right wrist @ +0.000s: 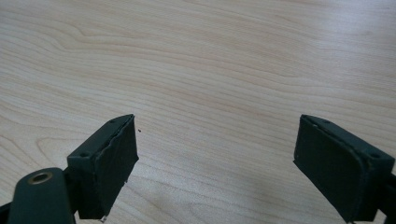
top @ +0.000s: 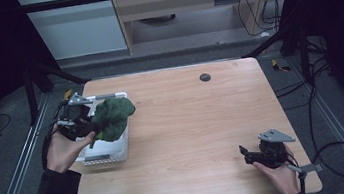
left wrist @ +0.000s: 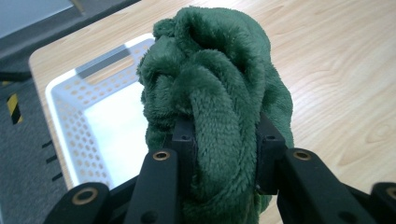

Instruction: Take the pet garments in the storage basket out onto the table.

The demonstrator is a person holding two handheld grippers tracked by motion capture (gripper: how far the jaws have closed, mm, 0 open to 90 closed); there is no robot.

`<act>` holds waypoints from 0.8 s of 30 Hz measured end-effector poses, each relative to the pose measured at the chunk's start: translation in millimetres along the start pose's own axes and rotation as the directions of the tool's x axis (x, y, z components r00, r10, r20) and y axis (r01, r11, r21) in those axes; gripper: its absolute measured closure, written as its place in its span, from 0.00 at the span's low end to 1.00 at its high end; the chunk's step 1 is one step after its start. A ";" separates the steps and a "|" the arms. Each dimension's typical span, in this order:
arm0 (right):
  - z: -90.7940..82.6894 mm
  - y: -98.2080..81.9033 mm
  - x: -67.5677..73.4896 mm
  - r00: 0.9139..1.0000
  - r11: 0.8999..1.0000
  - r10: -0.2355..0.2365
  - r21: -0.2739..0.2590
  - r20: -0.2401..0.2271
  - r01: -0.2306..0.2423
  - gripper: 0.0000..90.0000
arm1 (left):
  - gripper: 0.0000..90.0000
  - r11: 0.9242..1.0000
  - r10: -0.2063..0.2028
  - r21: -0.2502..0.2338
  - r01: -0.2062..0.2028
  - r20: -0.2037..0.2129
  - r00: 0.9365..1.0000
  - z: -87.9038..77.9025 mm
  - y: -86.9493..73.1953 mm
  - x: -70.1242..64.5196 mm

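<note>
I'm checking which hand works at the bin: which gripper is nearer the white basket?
Left. The left gripper hangs right over the white basket, clamped on a green plush cloth. The right gripper sits far across the table, jaws open, holding nothing.

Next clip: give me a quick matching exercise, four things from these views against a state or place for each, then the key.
1. green plush cloth
2. white perforated basket
3. right gripper
4. small dark disc

a. open above bare wood
b. near the table's far edge
c. clamped in the left gripper
d. at the table's left side, under the cloth

Pairs: 1-c, 2-d, 3-a, 4-b
</note>
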State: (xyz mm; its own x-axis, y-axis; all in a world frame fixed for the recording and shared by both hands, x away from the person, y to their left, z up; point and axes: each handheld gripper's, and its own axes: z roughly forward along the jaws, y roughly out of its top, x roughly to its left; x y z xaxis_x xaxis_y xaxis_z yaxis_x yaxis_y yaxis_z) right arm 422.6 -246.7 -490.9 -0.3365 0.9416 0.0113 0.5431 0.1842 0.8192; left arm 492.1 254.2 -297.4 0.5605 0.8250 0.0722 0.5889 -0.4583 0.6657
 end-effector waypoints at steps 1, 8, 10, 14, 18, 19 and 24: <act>0.0 0.0 0.0 1.000 1.000 0.001 0.000 0.000 -0.001 0.15 | 0.75 1.000 0.011 0.001 -0.011 0.006 1.000 -0.5 1.3 -2.9; -0.4 0.0 -0.4 1.000 1.000 0.001 -0.002 0.000 -0.001 0.15 | 0.75 0.998 0.069 0.007 -0.070 0.052 0.996 -0.5 8.7 -21.3; -0.6 0.0 -0.6 1.000 1.000 0.002 -0.002 -0.001 -0.002 0.15 | 0.75 0.996 0.085 0.010 -0.086 0.063 0.994 0.8 10.2 -26.1; -0.8 0.1 -0.7 1.000 1.000 0.002 -0.001 0.000 -0.002 0.15 | 0.75 0.995 0.101 0.007 -0.102 0.083 0.991 4.3 13.8 -35.2; -0.8 0.0 -0.7 1.000 1.000 0.004 -0.001 0.000 -0.004 0.15 | 0.75 0.992 0.123 0.011 -0.125 0.096 0.988 7.4 16.8 -43.4; -0.8 0.0 -0.7 1.000 1.000 0.004 0.000 0.000 -0.004 0.15 | 0.75 0.992 0.127 0.009 -0.129 0.098 0.987 8.1 17.2 -46.1; -0.8 0.1 -0.9 1.000 1.000 0.002 -0.001 0.000 -0.002 0.15 | 0.75 0.989 0.150 -0.007 -0.150 0.120 0.981 12.7 19.8 -56.9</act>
State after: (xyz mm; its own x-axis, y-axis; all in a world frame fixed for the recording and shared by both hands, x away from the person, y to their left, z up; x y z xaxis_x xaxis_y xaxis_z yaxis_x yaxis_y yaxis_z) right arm 422.3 -247.7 -490.4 -0.3352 0.9420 0.0128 0.5428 0.1821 0.8199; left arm 479.3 194.0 -297.8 0.7083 0.7012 0.0813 0.4940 -0.5747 0.6524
